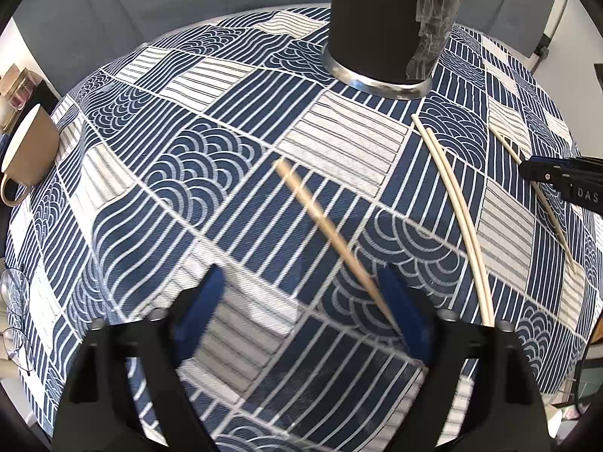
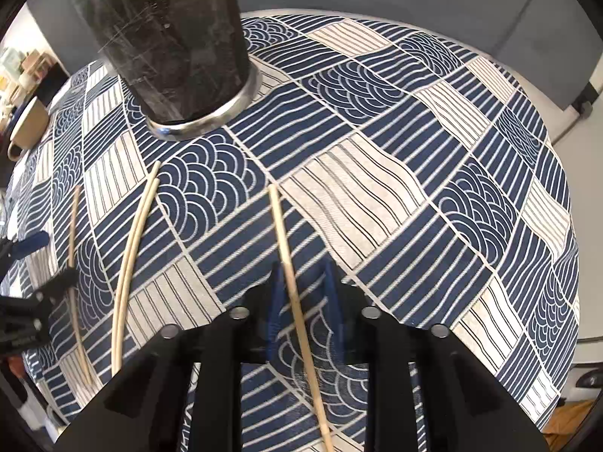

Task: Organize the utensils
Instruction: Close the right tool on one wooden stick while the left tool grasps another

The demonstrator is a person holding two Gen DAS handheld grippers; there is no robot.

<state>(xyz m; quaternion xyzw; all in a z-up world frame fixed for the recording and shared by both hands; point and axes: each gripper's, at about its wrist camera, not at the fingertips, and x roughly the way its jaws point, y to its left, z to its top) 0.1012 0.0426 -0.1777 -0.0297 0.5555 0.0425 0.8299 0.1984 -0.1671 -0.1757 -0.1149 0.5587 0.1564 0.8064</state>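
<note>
A tall black holder cup (image 1: 380,26) with a steel base stands at the back of the table; it also shows in the right wrist view (image 2: 177,45). My left gripper (image 1: 301,312) is open over a tan chopstick (image 1: 324,226) whose near end lies by the right finger. A pale pair of chopsticks (image 1: 456,211) lies to its right, also seen in the right wrist view (image 2: 132,260). My right gripper (image 2: 305,301) is open around another tan chopstick (image 2: 290,275) that lies on the cloth between its fingers.
A blue-and-white patterned cloth (image 1: 211,196) covers the table. A tan mug (image 1: 26,150) stands at the left edge. Glasses (image 1: 15,312) lie at the near left. The right gripper's body (image 1: 565,177) shows at the far right.
</note>
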